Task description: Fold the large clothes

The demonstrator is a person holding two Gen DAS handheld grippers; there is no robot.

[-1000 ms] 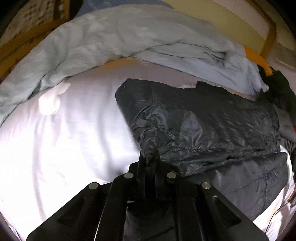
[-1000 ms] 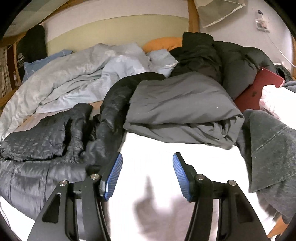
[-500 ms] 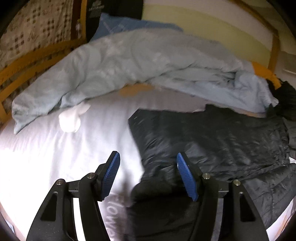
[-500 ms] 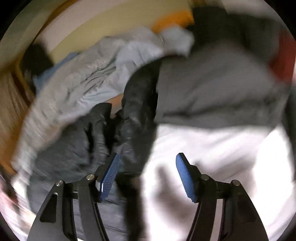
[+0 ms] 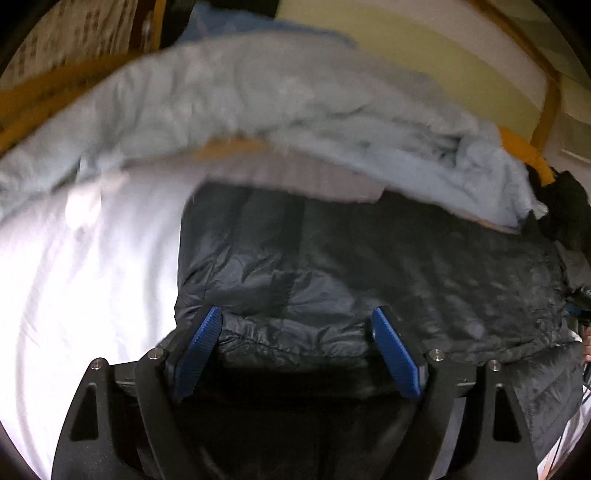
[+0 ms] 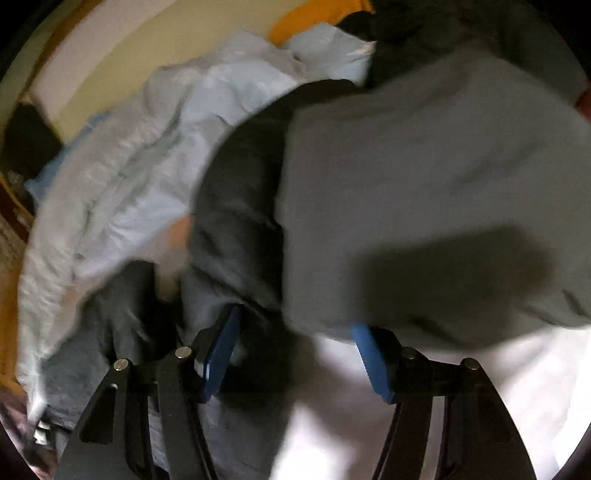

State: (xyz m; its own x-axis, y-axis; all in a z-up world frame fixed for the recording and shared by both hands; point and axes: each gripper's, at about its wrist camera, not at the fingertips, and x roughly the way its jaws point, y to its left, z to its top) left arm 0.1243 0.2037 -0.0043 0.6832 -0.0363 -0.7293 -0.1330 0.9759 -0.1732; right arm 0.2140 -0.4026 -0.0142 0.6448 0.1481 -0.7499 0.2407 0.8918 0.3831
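Note:
A dark quilted puffer jacket lies spread on the white sheet of a bed. My left gripper hovers low over its near folded edge. Its jaws are opening, and the jacket's hem lies under the gap between the blue pads, which do not press on it. In the blurred right wrist view, my right gripper stands open over the spot where the jacket's black sleeve meets a folded grey garment. Nothing is gripped there.
A rumpled light-blue duvet is heaped along the far side of the bed, with a small white cloth near it. An orange pillow and more dark clothes lie at the head. A wooden bed rail runs on the left.
My left gripper let go of the jacket fold it pinched, spread its jaws wide and came in low over the jacket. My right gripper swung left and down towards the black sleeve.

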